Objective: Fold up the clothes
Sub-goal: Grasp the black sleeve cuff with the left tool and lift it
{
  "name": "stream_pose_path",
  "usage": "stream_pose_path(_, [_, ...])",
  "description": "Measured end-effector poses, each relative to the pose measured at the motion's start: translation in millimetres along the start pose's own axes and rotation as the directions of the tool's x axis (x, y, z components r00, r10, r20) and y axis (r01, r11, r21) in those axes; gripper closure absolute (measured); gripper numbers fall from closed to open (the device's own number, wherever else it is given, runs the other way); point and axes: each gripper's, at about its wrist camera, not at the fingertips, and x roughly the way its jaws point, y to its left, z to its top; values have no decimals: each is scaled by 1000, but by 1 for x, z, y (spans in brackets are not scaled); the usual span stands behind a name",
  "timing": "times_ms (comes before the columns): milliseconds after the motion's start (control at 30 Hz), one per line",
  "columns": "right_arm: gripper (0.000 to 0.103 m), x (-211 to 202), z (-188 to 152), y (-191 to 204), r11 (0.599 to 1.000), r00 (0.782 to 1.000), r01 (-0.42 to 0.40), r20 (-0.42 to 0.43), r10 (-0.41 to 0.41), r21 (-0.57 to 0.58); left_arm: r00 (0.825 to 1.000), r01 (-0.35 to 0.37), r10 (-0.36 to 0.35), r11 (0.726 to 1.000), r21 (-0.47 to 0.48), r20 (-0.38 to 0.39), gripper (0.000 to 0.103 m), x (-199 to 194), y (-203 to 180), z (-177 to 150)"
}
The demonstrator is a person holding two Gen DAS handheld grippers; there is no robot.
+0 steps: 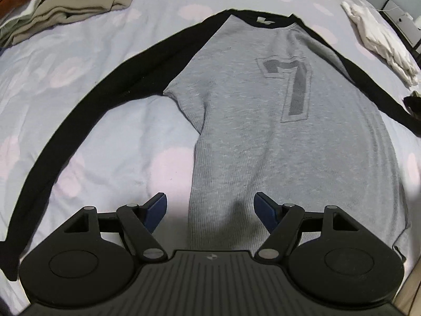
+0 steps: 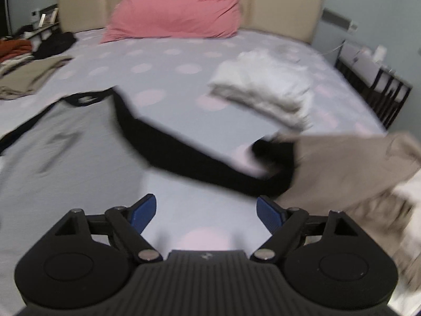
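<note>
A grey raglan shirt with black sleeves and a large number 7 lies flat on the bed, collar away from me. Its left black sleeve curves out and down toward the near left edge. My left gripper hovers open over the shirt's lower hem, with nothing between its blue pads. In the right wrist view the shirt lies at the left and its right black sleeve stretches toward a tan garment. My right gripper stands open above the sheet, just short of that sleeve, holding nothing.
Folded white clothes lie on the right of the bed, a tan garment at the near right, and a pile of tan, white and orange clothes at the far left. A pink pillow leans on the headboard. A bedside rack stands right.
</note>
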Motion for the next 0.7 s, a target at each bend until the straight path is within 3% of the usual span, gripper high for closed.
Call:
stream_pose_path(167, [16,-23,-24,59,994,994,-106,-9,107,31,994,-100,101,995,-23,48,31,-10,24,3])
stream_pose_path(300, [16,-37,-36,106,982,982,-190,-8,190,27,972,-227,227,974,-12,52,31,-9,64,9])
stream_pose_path(400, [16,-44,-41,137,973,973,-229,-15,229,12,947,-317,316,949,-1,56,31,-9,94,9])
stream_pose_path(500, [16,-45,-43,161,966,966,-257,-41,257,-9,941,-339,336,939,56,45,31,-6,124,3])
stream_pose_path(633, [16,-39,-44,187,958,957,-282,-81,277,-50,946,-320,323,933,165,12,31,6,154,-11])
stream_pose_path(700, [16,-35,-45,197,955,955,-288,-97,282,-63,959,-278,285,943,181,-11,32,12,166,-16])
